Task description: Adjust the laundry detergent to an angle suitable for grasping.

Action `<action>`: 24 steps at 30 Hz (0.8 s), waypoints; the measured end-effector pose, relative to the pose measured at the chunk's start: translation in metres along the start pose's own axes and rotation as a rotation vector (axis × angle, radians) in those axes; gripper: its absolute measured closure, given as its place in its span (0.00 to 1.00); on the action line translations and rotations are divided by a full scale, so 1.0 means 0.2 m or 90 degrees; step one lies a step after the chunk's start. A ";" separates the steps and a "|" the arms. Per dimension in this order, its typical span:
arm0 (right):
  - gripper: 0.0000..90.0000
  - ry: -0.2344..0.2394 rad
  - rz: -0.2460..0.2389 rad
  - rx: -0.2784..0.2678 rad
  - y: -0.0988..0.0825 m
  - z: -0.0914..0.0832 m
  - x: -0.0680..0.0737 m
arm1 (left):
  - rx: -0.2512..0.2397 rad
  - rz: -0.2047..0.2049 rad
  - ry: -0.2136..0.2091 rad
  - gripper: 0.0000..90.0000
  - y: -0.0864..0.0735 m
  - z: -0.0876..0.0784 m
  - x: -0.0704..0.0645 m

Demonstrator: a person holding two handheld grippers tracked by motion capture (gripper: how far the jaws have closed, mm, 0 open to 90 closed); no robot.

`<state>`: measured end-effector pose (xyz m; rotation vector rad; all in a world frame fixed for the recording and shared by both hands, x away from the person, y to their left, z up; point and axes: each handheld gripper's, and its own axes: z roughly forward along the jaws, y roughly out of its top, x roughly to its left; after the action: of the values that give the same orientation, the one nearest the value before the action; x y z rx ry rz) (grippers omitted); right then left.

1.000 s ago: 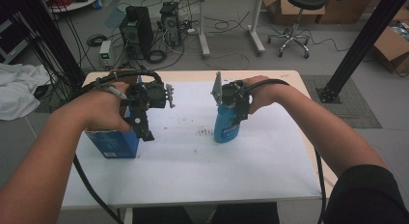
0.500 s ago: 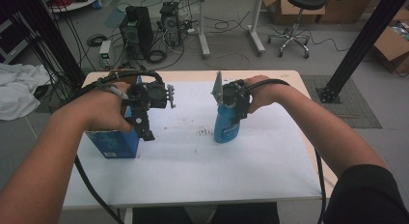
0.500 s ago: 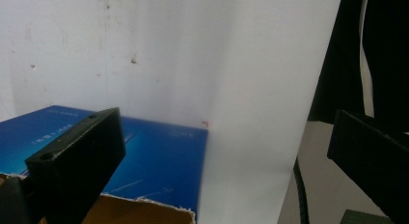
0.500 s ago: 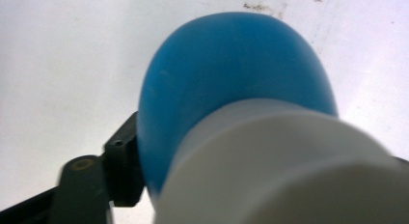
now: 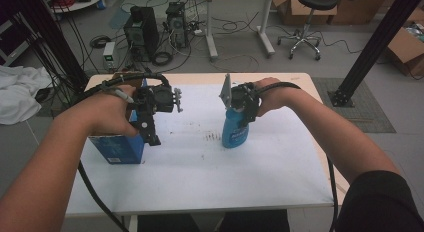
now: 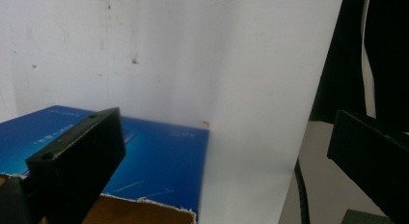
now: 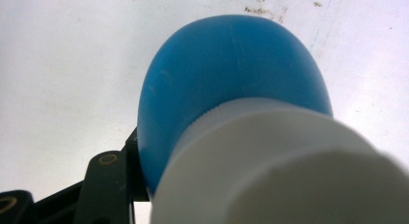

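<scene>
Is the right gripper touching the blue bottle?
Touching. In the right gripper view, a black jaw presses the side of the blue bottle; the right gripper has just been closing on it.

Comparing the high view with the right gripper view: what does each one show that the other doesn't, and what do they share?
High view: the blue box under the left gripper, both forearms, the table's wooden edge, and the floor with an office stool. Right gripper view: the bottle's white cap close up, and one black gripper jaw against the bottle's shoulder. Shared: the blue bottle, held by the right gripper whose jaws have just been closing on it, and the white tabletop.
</scene>
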<state>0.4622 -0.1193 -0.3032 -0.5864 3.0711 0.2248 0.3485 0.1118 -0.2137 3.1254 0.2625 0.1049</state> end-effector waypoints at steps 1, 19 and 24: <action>0.44 0.000 -0.001 0.000 0.00 0.00 0.00 | -0.001 -0.001 0.001 0.00 0.00 0.00 0.00; 0.45 -0.006 0.014 0.005 0.00 -0.05 0.01 | 0.000 0.003 0.005 0.00 0.00 -0.02 0.00; 0.45 -0.005 0.020 0.003 -0.01 -0.11 0.02 | -0.001 0.006 0.007 0.00 0.00 -0.03 -0.01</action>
<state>0.4592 -0.1256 -0.2828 -0.5353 3.0738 0.2199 0.3472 0.1112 -0.2079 3.1260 0.2475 0.1222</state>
